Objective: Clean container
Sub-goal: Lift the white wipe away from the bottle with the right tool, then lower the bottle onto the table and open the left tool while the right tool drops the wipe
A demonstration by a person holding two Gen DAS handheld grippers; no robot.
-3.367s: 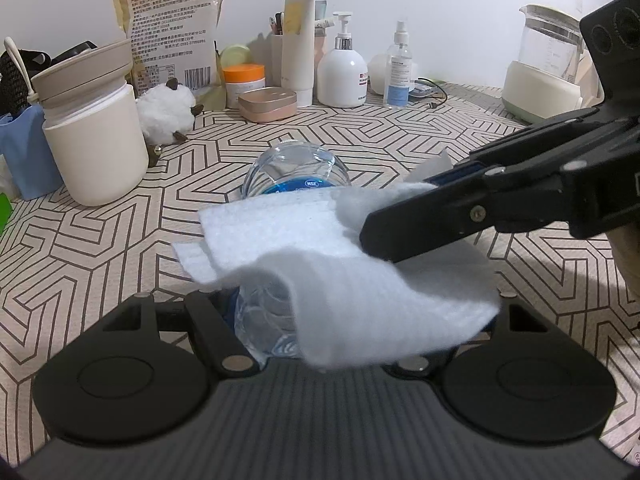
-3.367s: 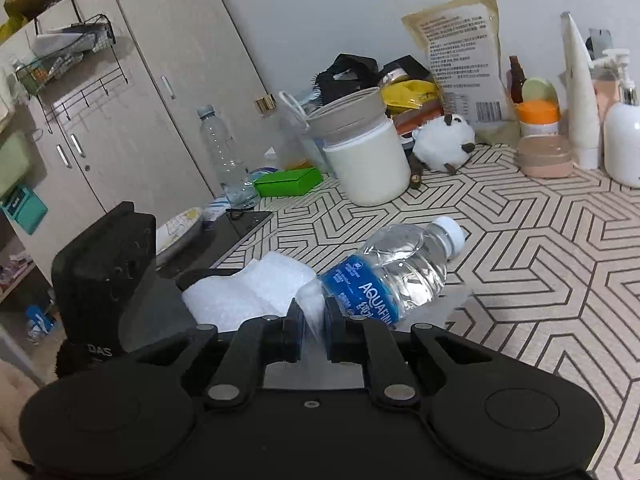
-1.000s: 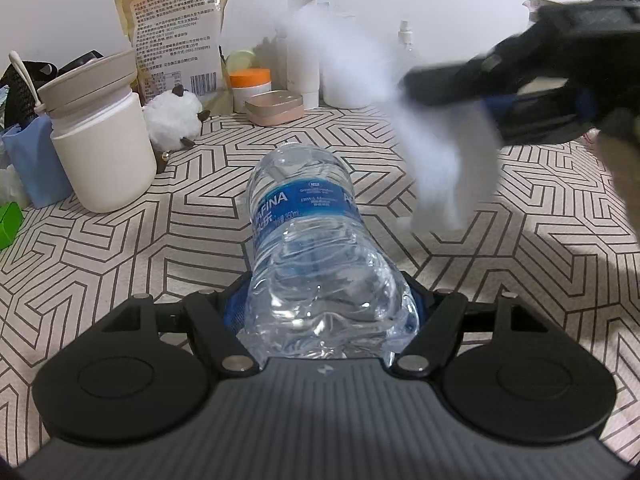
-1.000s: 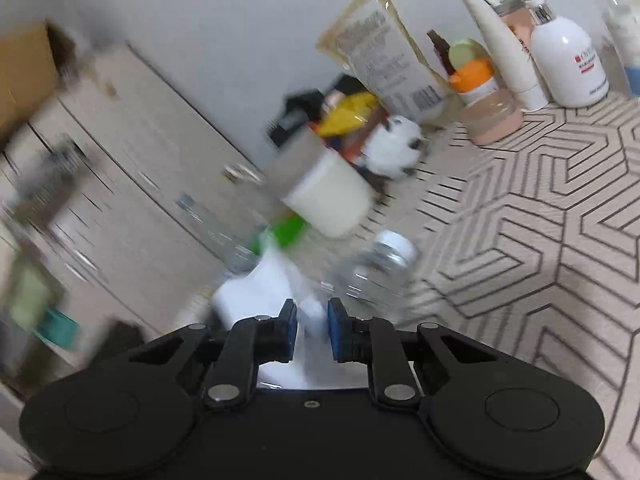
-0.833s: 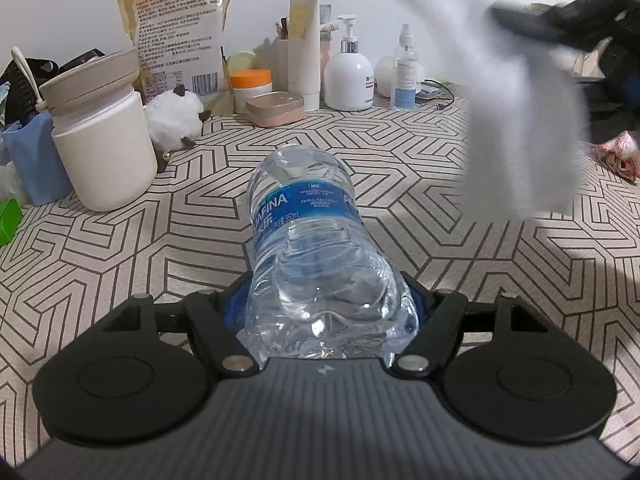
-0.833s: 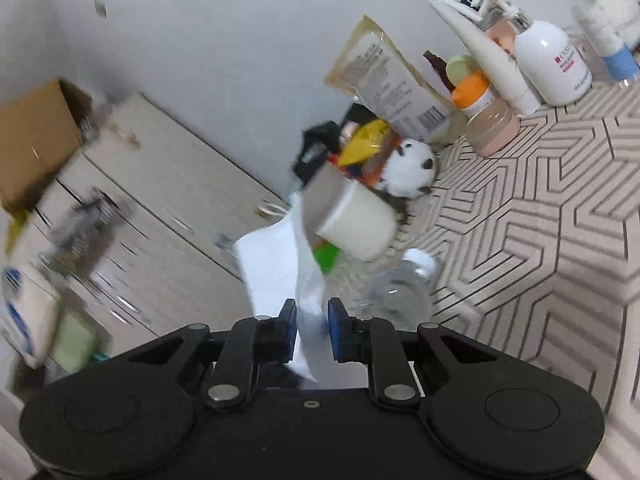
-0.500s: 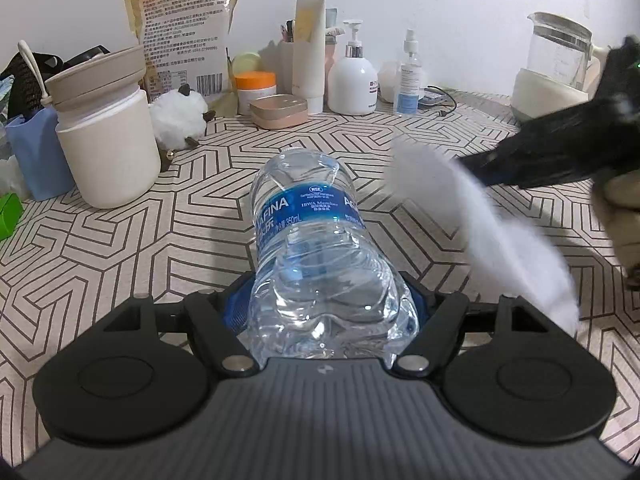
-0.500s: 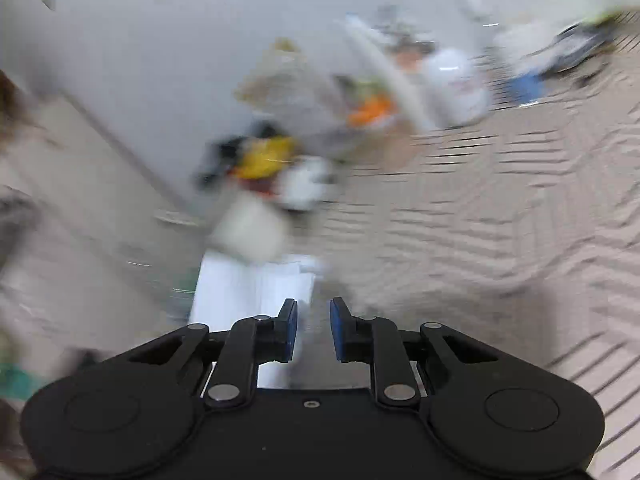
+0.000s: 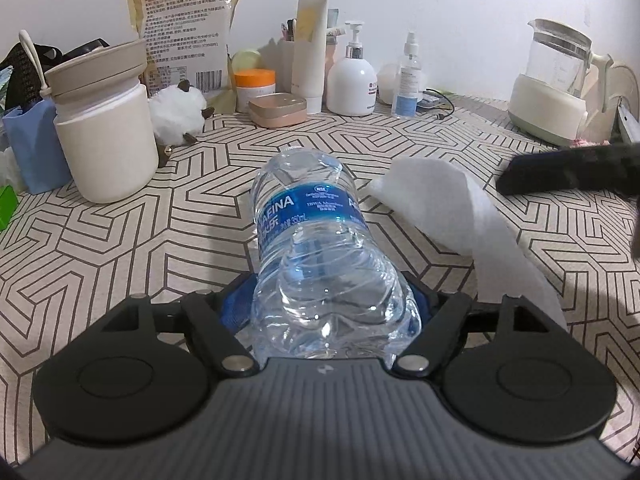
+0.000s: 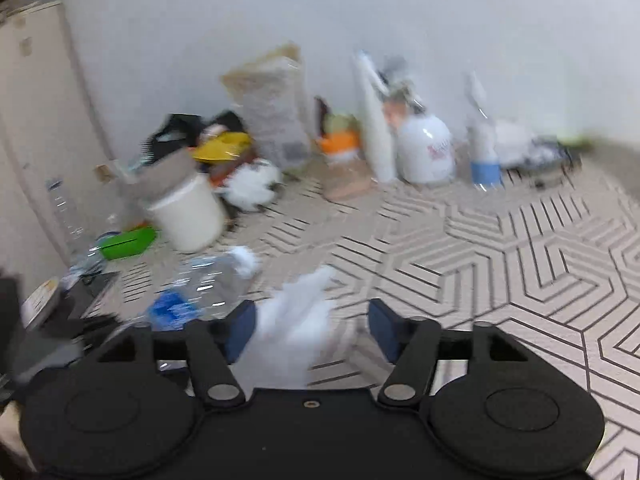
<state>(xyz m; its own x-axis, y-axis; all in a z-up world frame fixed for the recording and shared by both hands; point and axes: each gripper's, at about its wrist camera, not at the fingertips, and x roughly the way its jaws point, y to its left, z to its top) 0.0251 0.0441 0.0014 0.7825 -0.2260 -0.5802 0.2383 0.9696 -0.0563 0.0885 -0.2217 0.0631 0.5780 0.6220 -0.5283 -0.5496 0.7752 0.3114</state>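
Left gripper (image 9: 335, 312) jaws easing apart, blue pads flanking the bottle (image 9: 320, 248) lying on the patterned table (image 9: 120, 240); label reads "AFINA", "360mL". Right gripper (image 10: 312, 330) jaws spreading wide, white wipe (image 10: 296, 332) loose between them

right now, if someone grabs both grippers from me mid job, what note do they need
Left gripper: jaws around the base of the water bottle, which lies on its side on the patterned tablecloth, cap pointing away; the jaws are opening, so don't trust the grip.
Right gripper: jaws opening, wide apart, with the white wipe loose between them, pressed by neither pad. In the left wrist view the wipe is draped on the table just right of the bottle.
Done: the wipe is off the bottle and being let go.
Left: can't judge whether the bottle is clean; set it down or stand it up, and clear the wipe.
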